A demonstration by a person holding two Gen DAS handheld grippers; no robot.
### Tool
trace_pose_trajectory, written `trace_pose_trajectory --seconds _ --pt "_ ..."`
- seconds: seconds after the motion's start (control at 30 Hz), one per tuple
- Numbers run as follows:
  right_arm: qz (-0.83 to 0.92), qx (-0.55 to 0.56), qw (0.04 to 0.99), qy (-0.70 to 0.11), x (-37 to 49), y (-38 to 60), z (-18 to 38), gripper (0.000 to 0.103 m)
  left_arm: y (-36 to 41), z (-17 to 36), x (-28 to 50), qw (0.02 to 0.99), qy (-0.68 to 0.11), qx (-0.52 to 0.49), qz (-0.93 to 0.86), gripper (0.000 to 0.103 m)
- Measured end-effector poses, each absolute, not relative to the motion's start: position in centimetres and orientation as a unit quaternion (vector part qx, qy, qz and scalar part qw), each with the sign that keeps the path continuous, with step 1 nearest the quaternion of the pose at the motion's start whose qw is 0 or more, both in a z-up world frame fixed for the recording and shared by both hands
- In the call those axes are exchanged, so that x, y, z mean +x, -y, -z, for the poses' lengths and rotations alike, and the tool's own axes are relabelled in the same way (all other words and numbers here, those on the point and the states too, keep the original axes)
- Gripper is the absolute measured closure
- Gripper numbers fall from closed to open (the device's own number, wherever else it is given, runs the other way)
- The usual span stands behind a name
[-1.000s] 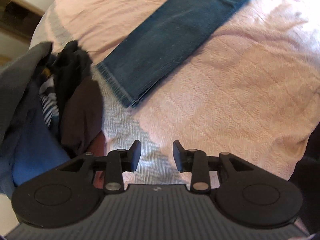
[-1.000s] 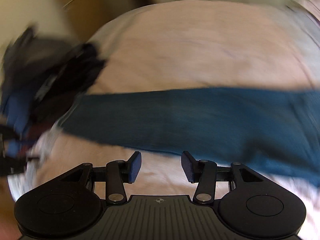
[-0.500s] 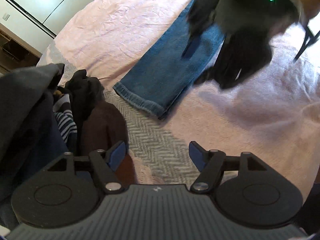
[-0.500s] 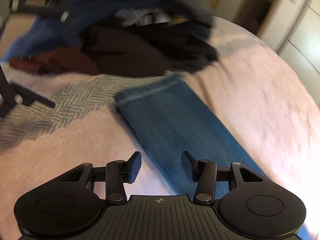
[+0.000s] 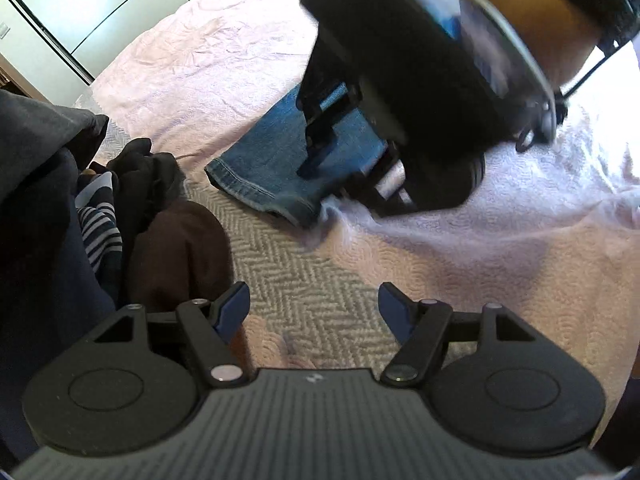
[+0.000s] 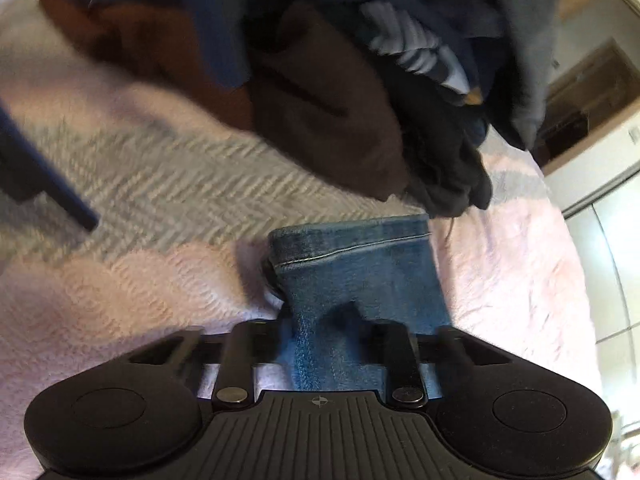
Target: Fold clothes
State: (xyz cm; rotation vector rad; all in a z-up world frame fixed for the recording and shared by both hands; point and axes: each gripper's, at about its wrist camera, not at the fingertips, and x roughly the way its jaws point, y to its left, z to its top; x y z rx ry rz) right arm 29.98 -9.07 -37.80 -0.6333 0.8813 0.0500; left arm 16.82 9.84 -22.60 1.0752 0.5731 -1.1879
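Jeans (image 5: 280,168) lie on the pink bedspread (image 5: 500,264) in the left wrist view, hem end nearest the heap of dark and striped clothes (image 5: 132,216); the leg looks doubled along its length, so a lengthwise fold seems already made, while the crosswise folds look still to come, though the waist end is hidden. The left gripper (image 5: 314,312) hovers over the herringbone border of the spread with its jaws wide and nothing between them. The right gripper (image 5: 340,160) is down on the denim just behind the hem. The long axis runs from that hem up and to the right, under the right gripper's body. In the right wrist view, the right gripper (image 6: 320,328) has its jaws drawn in on the jeans (image 6: 360,264) near one edge, the cloth bunched between them. Here the hem points away from the camera toward the clothes heap (image 6: 340,120), the leg running back beneath the gripper; that heap looks unfolded
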Motion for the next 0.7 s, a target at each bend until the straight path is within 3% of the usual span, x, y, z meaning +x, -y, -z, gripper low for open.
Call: trace_pose_trajectory --seconds 0.07,0.23,0.5,0.63,0.7 --pt "-0.018 -0.285 0.866 -0.410 30.0 9.9 36.8 0.097 -9.8 22.5 16.9 0.658 -0.252 0.474 0.528 0.035" --pt "0.039 -0.189 0.907 -0.376 29.9 14.0 31.8 0.098 -8.3 21.7 16.4 0.651 -0.243 0.470 0.544 0.035" --pt "0.235 0.142 0.936 -0.221 19.4 30.0 22.8 0.098 -1.0 19.9 13.2 0.628 -0.199 0.477 0.581 0.035" --pt "0.355 0.277 0.878 -0.162 9.0 39.4 24.6 0.098 4.4 19.8 10.5 0.612 -0.186 0.491 0.591 0.035" --pt "0.386 0.353 0.834 -0.177 4.6 44.2 28.6 0.098 7.2 19.9 9.1 0.604 -0.185 0.496 0.595 0.035"
